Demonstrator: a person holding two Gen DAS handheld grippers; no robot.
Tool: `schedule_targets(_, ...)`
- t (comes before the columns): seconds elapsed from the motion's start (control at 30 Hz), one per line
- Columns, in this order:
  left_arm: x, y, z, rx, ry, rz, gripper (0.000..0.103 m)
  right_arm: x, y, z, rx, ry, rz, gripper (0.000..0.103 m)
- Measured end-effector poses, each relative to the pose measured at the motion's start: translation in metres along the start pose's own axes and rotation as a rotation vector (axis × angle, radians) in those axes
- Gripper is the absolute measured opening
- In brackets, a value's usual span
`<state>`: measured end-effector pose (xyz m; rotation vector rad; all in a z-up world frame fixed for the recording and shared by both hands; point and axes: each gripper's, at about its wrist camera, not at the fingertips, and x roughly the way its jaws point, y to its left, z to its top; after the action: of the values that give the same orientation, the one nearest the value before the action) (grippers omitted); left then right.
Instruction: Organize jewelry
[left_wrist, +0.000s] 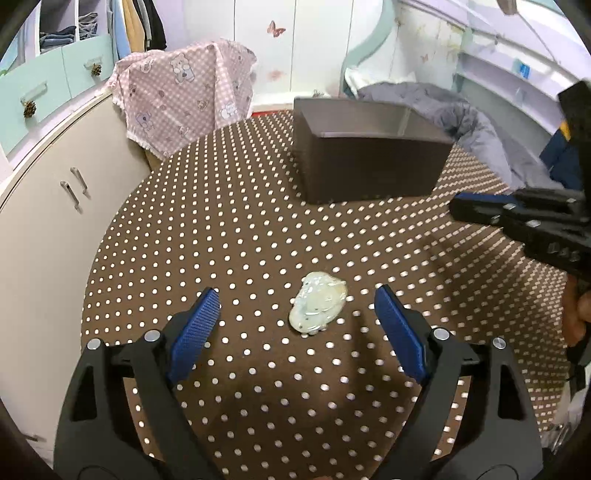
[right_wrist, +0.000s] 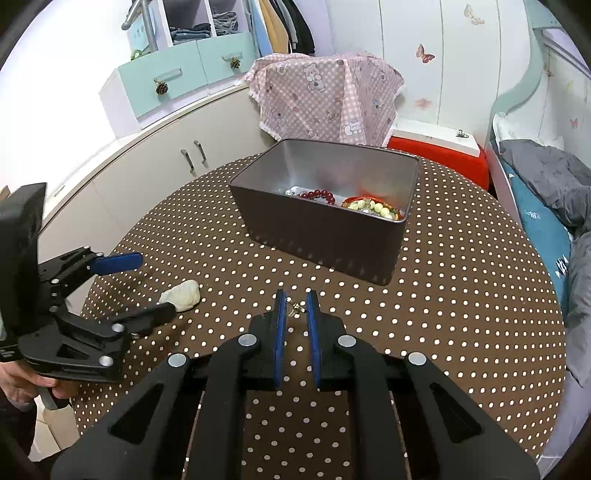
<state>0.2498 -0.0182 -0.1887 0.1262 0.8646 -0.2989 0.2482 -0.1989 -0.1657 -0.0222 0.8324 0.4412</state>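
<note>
A pale jade pendant (left_wrist: 318, 307) lies on the polka-dot tablecloth (left_wrist: 240, 229); it also shows in the right wrist view (right_wrist: 183, 295). My left gripper (left_wrist: 297, 306) is open, its blue pads on either side of the pendant, not touching it. My right gripper (right_wrist: 294, 306) is nearly closed around a small metal earring (right_wrist: 295, 307) between its fingertips. A dark open box (right_wrist: 325, 229) stands at the back of the table and holds a red bead bracelet (right_wrist: 319, 195) and a pale bead bracelet (right_wrist: 373, 207). The box also shows in the left wrist view (left_wrist: 369, 162).
A pink bear-print cloth (right_wrist: 325, 96) covers something behind the table. A white cabinet (left_wrist: 48, 221) stands to the left. A bed with grey bedding (right_wrist: 546, 177) lies to the right. A red stool with a white box (right_wrist: 439, 147) is behind the dark box.
</note>
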Motion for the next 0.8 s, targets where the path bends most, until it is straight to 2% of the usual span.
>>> schedule_targets(0.07,0.013,0.001,-0.002,0.007,0.045,-0.019,0.071,-0.001,-0.001,0.0,0.0,-0.001,0.002,0.01)
schedule_targets(0.1,0.013,-0.001,-0.001,0.015,0.032,-0.016,0.065,-0.001,-0.002,0.0,-0.001,-0.001,0.001,0.009)
schedule_targets(0.13,0.012,-0.002,0.001,0.026,0.031,-0.029,0.046,-0.002,-0.002,0.001,0.001,-0.003,0.001,0.009)
schedule_targets(0.17,0.011,-0.005,0.003,0.045,0.031,-0.052,0.033,-0.002,-0.003,0.002,0.003,-0.005,0.002,0.009)
schedule_targets(0.2,0.011,-0.004,0.005,0.044,0.036,-0.056,0.029,-0.003,-0.003,0.003,0.004,-0.008,0.002,0.009)
schedule_targets(0.3,0.008,-0.002,0.008,0.016,0.037,-0.125,0.029,-0.01,-0.004,0.006,0.003,-0.025,0.002,0.009)
schedule_targets(0.43,-0.005,-0.001,0.017,0.005,0.0,-0.135,0.029,-0.027,-0.004,0.017,-0.013,-0.063,-0.005,0.009)
schedule_targets(0.8,-0.071,-0.008,0.098,0.04,-0.224,-0.164,0.029,-0.082,-0.013,0.086,-0.069,-0.237,-0.044,0.009)
